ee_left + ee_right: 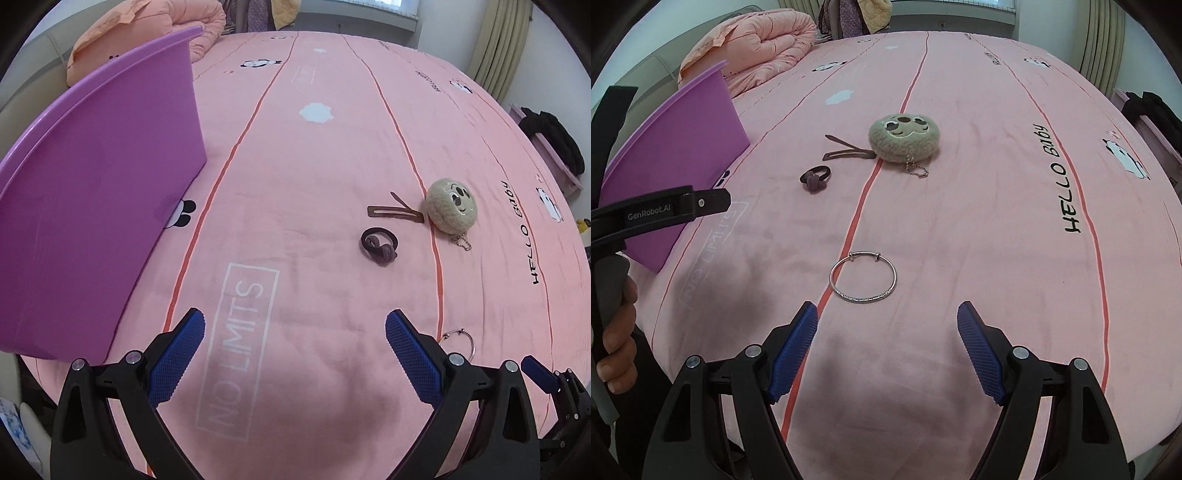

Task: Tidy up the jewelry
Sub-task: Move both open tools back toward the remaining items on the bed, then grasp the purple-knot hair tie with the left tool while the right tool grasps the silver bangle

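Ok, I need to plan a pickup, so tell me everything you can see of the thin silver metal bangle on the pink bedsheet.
The thin silver metal bangle is a plain round hoop with two small sliding beads on its far side and a textured near edge. It lies flat on the pink bedsheet, across a red stripe, just ahead of the open right gripper, touching nothing else.

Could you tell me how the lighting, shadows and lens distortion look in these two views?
Both views: even, soft light, sharp focus, dark vignette corners. Left wrist: fisheye bends the bin wall; a soft shadow lies between the left gripper jaws. Right wrist: the bed bulges; shadow under the right gripper, short of the bangle.
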`<state>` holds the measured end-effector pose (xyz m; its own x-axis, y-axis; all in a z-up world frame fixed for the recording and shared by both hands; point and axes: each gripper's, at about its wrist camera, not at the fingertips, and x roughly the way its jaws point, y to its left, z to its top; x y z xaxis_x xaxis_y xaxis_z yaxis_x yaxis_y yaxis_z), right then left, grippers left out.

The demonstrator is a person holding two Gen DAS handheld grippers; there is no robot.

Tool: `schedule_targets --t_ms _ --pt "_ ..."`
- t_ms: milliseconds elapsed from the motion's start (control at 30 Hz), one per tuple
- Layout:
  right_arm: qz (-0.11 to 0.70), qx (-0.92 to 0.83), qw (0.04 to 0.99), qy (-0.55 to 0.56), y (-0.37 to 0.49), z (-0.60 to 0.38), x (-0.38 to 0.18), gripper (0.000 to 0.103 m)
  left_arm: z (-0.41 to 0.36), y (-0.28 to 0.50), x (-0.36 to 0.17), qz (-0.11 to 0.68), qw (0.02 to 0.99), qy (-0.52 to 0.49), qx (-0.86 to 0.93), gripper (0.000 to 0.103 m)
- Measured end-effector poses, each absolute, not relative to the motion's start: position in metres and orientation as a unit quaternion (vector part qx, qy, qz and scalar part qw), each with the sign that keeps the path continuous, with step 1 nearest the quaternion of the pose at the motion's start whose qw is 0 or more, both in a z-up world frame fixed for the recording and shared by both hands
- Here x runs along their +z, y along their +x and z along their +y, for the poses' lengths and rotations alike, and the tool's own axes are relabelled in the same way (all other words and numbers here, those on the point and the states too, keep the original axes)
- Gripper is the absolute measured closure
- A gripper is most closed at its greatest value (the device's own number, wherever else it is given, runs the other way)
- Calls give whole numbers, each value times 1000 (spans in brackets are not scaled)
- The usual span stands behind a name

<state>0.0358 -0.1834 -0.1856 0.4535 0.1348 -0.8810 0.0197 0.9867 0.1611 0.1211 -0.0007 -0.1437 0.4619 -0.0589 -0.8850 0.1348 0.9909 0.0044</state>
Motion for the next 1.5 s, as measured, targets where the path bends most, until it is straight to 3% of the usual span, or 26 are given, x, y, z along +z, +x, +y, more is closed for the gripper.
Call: schedule_targets --t_ms 633,1500 --pt "543 33 833 99 66 -179 -211 29 -40 166 -183 549 832 48 -70 6" --pt "534 13 845 34 69 -163 -225 26 -65 208 -223 561 825 44 -60 5"
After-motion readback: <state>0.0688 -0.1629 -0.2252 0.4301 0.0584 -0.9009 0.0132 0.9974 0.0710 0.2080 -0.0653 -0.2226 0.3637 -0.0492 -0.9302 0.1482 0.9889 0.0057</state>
